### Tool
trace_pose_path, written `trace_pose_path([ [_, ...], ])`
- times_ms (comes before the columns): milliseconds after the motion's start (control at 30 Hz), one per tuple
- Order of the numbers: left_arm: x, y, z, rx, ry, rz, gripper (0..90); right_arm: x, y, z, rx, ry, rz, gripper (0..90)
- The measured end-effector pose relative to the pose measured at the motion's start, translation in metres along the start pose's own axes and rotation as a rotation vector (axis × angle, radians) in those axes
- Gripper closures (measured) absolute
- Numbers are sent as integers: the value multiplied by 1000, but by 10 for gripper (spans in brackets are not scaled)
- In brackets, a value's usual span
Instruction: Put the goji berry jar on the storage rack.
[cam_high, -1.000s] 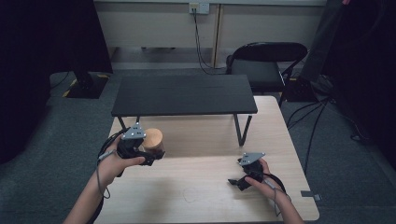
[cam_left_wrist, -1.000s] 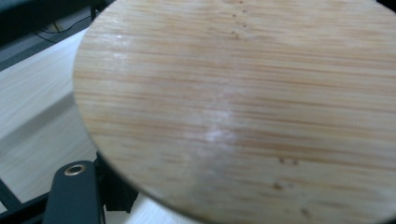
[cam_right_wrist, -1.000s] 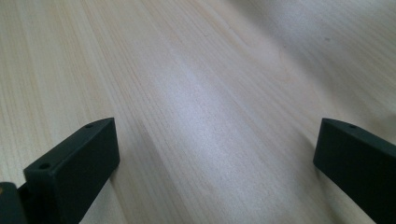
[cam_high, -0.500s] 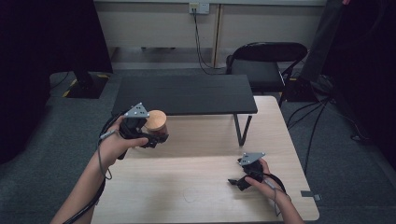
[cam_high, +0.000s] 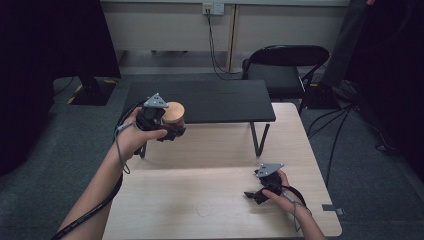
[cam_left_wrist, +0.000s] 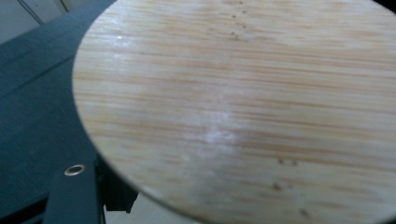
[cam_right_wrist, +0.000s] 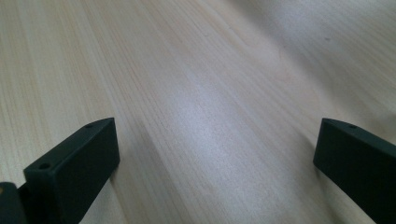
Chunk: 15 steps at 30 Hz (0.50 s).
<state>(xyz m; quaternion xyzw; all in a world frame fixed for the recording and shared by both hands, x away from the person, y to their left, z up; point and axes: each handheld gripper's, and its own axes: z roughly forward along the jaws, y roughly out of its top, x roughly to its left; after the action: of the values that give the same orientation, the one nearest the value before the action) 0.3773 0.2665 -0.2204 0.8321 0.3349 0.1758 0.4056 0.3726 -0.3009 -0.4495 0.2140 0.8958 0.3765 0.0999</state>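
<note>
**Spotter:** Since a second ago your left gripper (cam_high: 167, 125) has carried the round bamboo disc (cam_high: 175, 114) up the frame, from just above the light table's (cam_high: 210, 200) near-left area to the front edge of the black shelf (cam_high: 200, 100), left of centre in the high view.

**Operator:** And my right gripper?

**Spotter:** Your right gripper (cam_high: 257, 192) sits where it was, low right in the frame, down near the table. In the right gripper view its jaws stand wide apart with bare wood grain between them; it has hold of nothing.

**Operator:** How's the left grip?

**Spotter:** Your left gripper looks clamped on the disc. In the left gripper view the disc's (cam_left_wrist: 243, 107) flat face covers most of the frame, with one jaw showing at the lower left and the dark shelf (cam_left_wrist: 37, 102) behind at upper left.

**Operator:** What matters next?

**Spotter:** The disc rides just ahead of your jaws, its flat face turned back toward you, hanging at the shelf's front edge. Your left hand is the one there; your right is well apart. My guess is you're headed onto the shelf, so mind clearing that edge.
</note>
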Motion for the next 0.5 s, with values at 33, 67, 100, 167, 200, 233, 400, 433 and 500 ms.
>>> trace_pose_path([
  [33, 1, 3, 2, 5, 7, 0, 255, 0, 0, 0, 0, 0, 0, 0],
  [67, 1, 6, 4, 9, 15, -5, 255, 0, 0, 0, 0, 1, 2, 0],
  [100, 2, 9, 7, 17, 25, -3, 255, 0, 0, 0, 0, 0, 1, 0],
  [167, 2, 13, 12, 28, 40, -6, 256, 0, 0, 0, 0, 0, 2, 0],
  [200, 2, 16, 14, 38, 48, -2, 256, 0, 0, 0, 0, 0, 2, 0],
  [233, 2, 17, 16, 36, 55, -10, 256, 0, 0, 0, 0, 1, 2, 0],
  [400, 6, 21, 26, 35, 76, -31, 256, 0, 0, 0, 0, 1, 2, 0],
  [433, 7, 21, 28, 35, 83, -41, 256, 0, 0, 0, 0, 1, 2, 0],
  [500, 10, 22, 33, 39, 99, -59, 256, 0, 0, 0, 0, 1, 2, 0],
])
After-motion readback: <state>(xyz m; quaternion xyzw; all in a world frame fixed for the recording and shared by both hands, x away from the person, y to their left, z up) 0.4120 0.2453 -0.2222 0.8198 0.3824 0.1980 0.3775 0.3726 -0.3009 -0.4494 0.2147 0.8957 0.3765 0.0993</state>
